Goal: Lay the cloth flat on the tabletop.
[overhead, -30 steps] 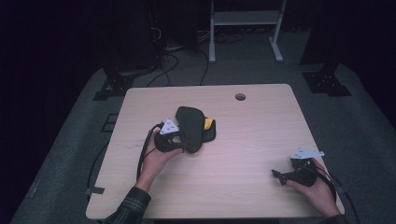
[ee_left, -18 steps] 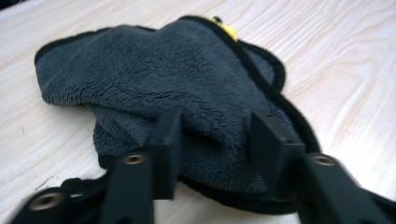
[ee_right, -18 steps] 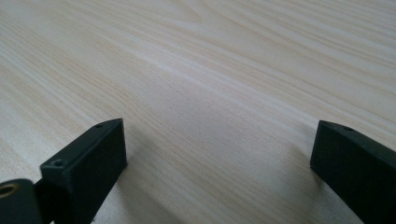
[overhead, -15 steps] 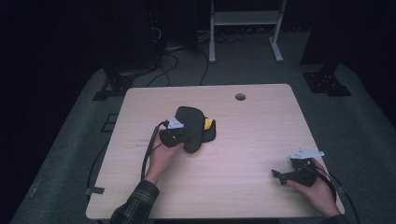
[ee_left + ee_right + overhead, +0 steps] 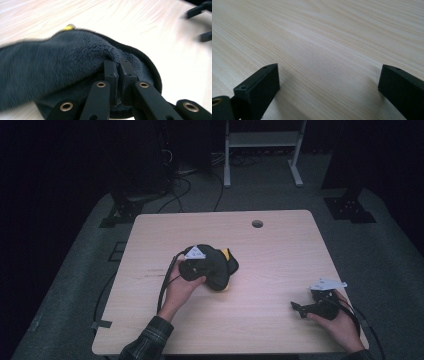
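My left gripper [image 5: 119, 65] has just been closing and now pinches the fuzzy edge of the dark slipper [image 5: 216, 268] near the middle of the table [image 5: 280, 245]; a second ago the jaws stood apart beside it; I judge it ready to lift; my right gripper [image 5: 299, 309] rests open, well apart; nothing blocks the way.

A dark grey fleece slipper [image 5: 62, 65] (yellow at its tip) lies on the pale woodgrain table [image 5: 280, 245].
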